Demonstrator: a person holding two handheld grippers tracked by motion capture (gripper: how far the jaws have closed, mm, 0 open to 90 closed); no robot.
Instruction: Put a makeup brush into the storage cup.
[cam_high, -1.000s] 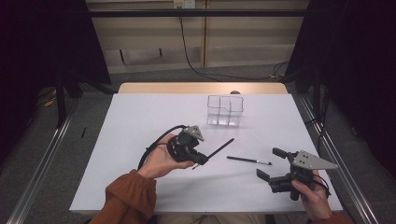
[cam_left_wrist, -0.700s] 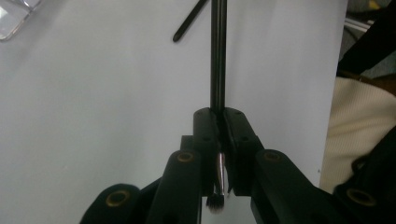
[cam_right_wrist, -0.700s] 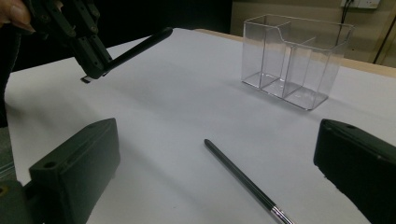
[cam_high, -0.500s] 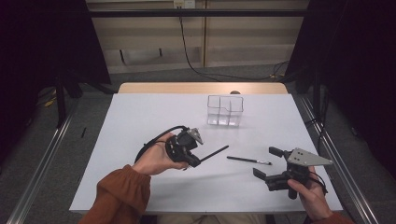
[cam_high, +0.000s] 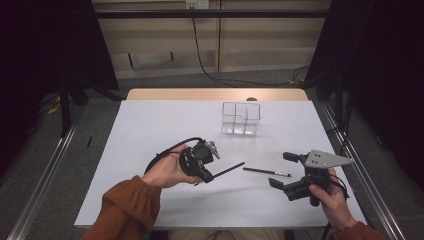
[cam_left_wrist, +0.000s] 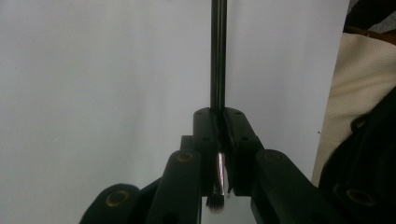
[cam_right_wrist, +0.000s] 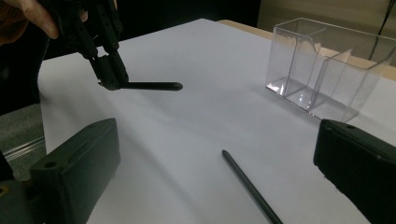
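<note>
High view: clear organizer (cam_high: 241, 118) beyond loose brush (cam_high: 266, 172).

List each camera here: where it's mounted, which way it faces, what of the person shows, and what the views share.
High view: above the person's side, facing forward and down on the table; forearms, both hands.
Left gripper view: on the left gripper, along jaws shut on a brush.
Right gripper view: on the right gripper, jaws open, facing a pen and a clear box; fingers at the top left.
Shared: brush, pen, box.
</note>
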